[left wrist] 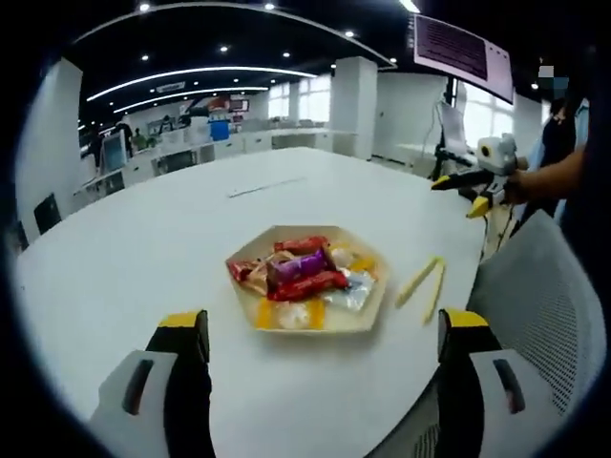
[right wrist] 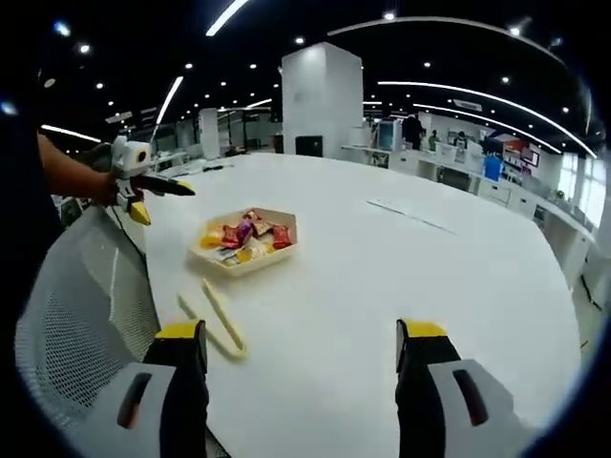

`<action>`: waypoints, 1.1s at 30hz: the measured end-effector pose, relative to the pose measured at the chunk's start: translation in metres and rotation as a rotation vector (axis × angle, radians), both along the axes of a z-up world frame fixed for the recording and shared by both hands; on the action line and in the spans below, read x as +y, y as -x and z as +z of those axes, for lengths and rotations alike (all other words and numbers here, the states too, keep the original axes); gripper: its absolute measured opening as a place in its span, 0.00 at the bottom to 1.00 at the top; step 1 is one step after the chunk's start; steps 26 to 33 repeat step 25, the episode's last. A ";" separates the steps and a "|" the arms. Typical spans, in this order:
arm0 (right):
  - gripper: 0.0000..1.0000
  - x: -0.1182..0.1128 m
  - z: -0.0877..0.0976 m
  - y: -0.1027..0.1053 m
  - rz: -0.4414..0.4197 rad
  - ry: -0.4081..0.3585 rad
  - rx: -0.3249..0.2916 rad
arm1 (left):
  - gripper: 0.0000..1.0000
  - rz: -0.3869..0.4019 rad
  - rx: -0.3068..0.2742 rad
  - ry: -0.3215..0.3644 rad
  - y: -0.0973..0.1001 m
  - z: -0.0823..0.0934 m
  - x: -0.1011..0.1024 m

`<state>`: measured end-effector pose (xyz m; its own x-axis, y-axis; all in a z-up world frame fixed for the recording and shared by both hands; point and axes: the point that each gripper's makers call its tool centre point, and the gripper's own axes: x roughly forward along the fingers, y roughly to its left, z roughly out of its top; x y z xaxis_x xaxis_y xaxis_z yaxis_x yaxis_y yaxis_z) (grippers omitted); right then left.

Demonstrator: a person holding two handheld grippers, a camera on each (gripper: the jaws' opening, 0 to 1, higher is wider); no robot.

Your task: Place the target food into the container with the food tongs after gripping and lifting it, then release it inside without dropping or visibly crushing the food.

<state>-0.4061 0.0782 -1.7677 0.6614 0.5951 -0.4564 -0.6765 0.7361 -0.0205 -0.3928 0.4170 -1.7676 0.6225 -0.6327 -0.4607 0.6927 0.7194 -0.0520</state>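
A beige hexagonal tray (left wrist: 378, 294) (right wrist: 256, 266) sits on the white table, holding several wrapped snacks, among them a purple one (left wrist: 301, 264) and a red one (left wrist: 310, 284). Pale yellow food tongs (left wrist: 423, 281) (right wrist: 216, 321) lie flat on the table beside the tray, near the table edge. My left gripper (left wrist: 323, 329) hovers open in front of the tray with nothing between its jaws. Held open over the table, my right gripper (right wrist: 301, 336) has the tongs just off its left jaw. Each gripper also appears in the other's view, held in a hand: left (right wrist: 143, 184), right (left wrist: 474, 187).
A grey mesh chair back (left wrist: 544, 296) (right wrist: 81, 305) stands against the table edge next to the tongs. A thin white strip (left wrist: 265, 186) (right wrist: 412, 216) lies farther out on the table. A monitor (left wrist: 462, 50) hangs on a stand behind the table.
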 end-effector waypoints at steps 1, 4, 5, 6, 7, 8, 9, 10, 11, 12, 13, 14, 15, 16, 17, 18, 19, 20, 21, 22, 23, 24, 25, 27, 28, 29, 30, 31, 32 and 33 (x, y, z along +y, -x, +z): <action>0.89 -0.006 -0.001 0.000 -0.040 -0.024 0.002 | 1.00 0.020 0.009 0.022 0.002 -0.001 0.003; 1.00 -0.021 0.001 -0.002 -0.111 -0.050 -0.018 | 1.00 0.034 0.007 0.033 0.007 -0.002 0.006; 1.00 -0.026 0.000 0.000 -0.115 -0.043 -0.018 | 1.00 0.034 -0.001 0.026 0.009 -0.002 0.006; 1.00 -0.029 -0.001 0.000 -0.122 -0.040 -0.018 | 1.00 0.033 -0.001 0.018 0.010 -0.003 0.006; 1.00 -0.030 -0.002 0.001 -0.123 -0.044 -0.013 | 1.00 0.032 0.001 0.018 0.012 -0.004 0.005; 1.00 -0.032 -0.007 0.004 -0.125 -0.051 0.010 | 1.00 0.031 0.000 0.019 0.012 -0.004 0.005; 1.00 -0.033 -0.011 0.006 -0.128 -0.040 0.022 | 1.00 0.031 -0.007 0.012 0.012 -0.004 0.004; 1.00 -0.034 -0.014 0.008 -0.125 -0.029 0.033 | 1.00 0.028 -0.012 0.002 0.012 -0.005 0.004; 1.00 -0.034 -0.017 0.010 -0.114 -0.012 0.035 | 1.00 0.029 -0.013 0.002 0.011 -0.006 0.005; 1.00 -0.033 -0.019 0.012 -0.107 -0.002 0.033 | 1.00 0.031 -0.018 0.003 0.010 -0.006 0.006; 1.00 -0.032 -0.020 0.013 -0.099 0.005 0.034 | 1.00 0.035 -0.026 0.008 0.009 -0.003 0.006; 1.00 -0.032 -0.021 0.014 -0.095 0.008 0.036 | 1.00 0.040 -0.030 0.009 0.008 -0.003 0.006; 1.00 -0.031 -0.021 0.015 -0.092 0.010 0.038 | 1.00 0.044 -0.030 0.011 0.007 -0.003 0.007; 1.00 -0.031 -0.022 0.015 -0.089 0.012 0.040 | 1.00 0.048 -0.028 0.013 0.007 -0.004 0.008; 1.00 -0.030 -0.022 0.015 -0.088 0.013 0.041 | 1.00 0.052 -0.028 0.013 0.007 -0.004 0.009; 1.00 -0.030 -0.021 0.015 -0.085 0.011 0.036 | 1.00 0.058 -0.033 0.013 0.006 -0.004 0.009; 1.00 -0.028 -0.019 0.014 -0.078 0.005 0.017 | 1.00 0.061 -0.033 0.017 0.006 -0.004 0.010; 1.00 -0.027 -0.017 0.013 -0.075 0.001 0.007 | 1.00 0.065 -0.031 0.022 0.005 -0.004 0.010; 1.00 -0.027 -0.017 0.013 -0.075 0.004 0.005 | 1.00 0.071 -0.029 0.023 0.005 -0.004 0.011; 1.00 -0.026 -0.016 0.013 -0.074 0.002 -0.003 | 1.00 0.074 -0.028 0.025 0.005 -0.005 0.011; 1.00 -0.024 -0.014 0.012 -0.067 -0.006 -0.010 | 1.00 0.075 -0.028 0.026 0.005 -0.005 0.011; 1.00 -0.023 -0.013 0.012 -0.066 -0.006 -0.014 | 1.00 0.075 -0.029 0.028 0.005 -0.004 0.011; 1.00 -0.022 -0.012 0.011 -0.064 -0.002 -0.027 | 1.00 0.074 -0.033 0.028 0.004 -0.004 0.011; 1.00 -0.022 -0.012 0.011 -0.064 -0.002 -0.027 | 1.00 0.074 -0.033 0.028 0.004 -0.004 0.011; 1.00 -0.022 -0.012 0.011 -0.064 -0.002 -0.027 | 1.00 0.074 -0.033 0.028 0.004 -0.004 0.011; 1.00 -0.022 -0.012 0.011 -0.064 -0.002 -0.027 | 1.00 0.074 -0.033 0.028 0.004 -0.004 0.011; 1.00 -0.022 -0.012 0.011 -0.064 -0.002 -0.027 | 1.00 0.074 -0.033 0.028 0.004 -0.004 0.011; 1.00 -0.022 -0.012 0.011 -0.064 -0.002 -0.027 | 1.00 0.074 -0.033 0.028 0.004 -0.004 0.011; 1.00 -0.022 -0.012 0.011 -0.064 -0.002 -0.027 | 1.00 0.074 -0.033 0.028 0.004 -0.004 0.011; 1.00 -0.022 -0.012 0.011 -0.064 -0.002 -0.027 | 1.00 0.074 -0.033 0.028 0.004 -0.004 0.011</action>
